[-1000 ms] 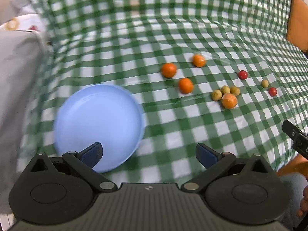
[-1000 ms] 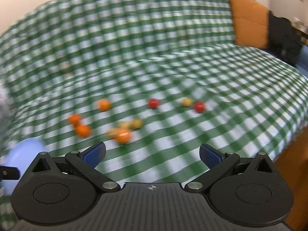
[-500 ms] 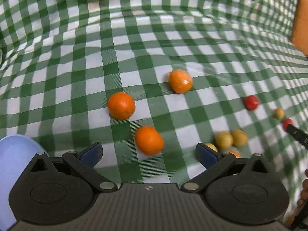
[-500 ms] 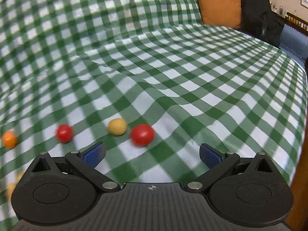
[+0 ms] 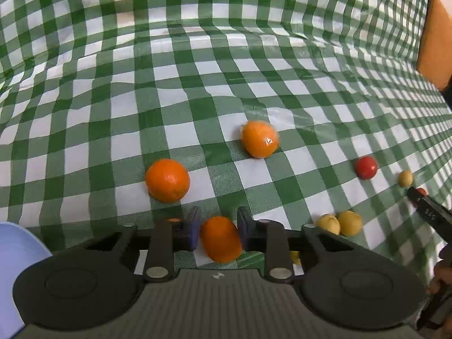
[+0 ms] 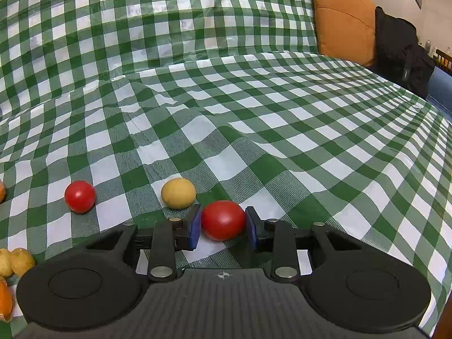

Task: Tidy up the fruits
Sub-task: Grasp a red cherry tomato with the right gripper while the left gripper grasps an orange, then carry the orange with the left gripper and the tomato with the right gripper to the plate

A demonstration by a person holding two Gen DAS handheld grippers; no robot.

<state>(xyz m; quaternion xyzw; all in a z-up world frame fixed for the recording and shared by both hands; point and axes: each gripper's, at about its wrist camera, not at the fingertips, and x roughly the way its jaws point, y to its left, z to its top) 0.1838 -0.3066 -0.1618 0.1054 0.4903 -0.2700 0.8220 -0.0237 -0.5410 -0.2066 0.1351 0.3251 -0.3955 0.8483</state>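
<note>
Green-and-white checked cloth [image 5: 175, 90] covers the whole surface, and the fruit lies scattered on it. The left gripper [image 5: 219, 233] has just been closing and now pinches an orange fruit [image 5: 221, 239] between its blue pads, low on the cloth. Two more oranges sit beyond it: one just to the far left [image 5: 167, 180], one farther off to the right [image 5: 260, 139]. A pair of yellow fruits [image 5: 340, 223] touch each other near the gripper's right side. A pale blue plate [image 5: 17, 260] shows only its edge at the near left.

The right gripper [image 6: 223, 227] has also just been closing; its pads press on a red tomato [image 6: 223, 220] resting on the cloth. Just beyond and to the left lies a single yellow fruit [image 6: 178, 193], close to the tomato but apart from it. A second red tomato [image 6: 80, 196] sits farther left. At the far right an orange cushion [image 6: 343, 18] leans up, with a black bag [image 6: 401, 53] beside it.
</note>
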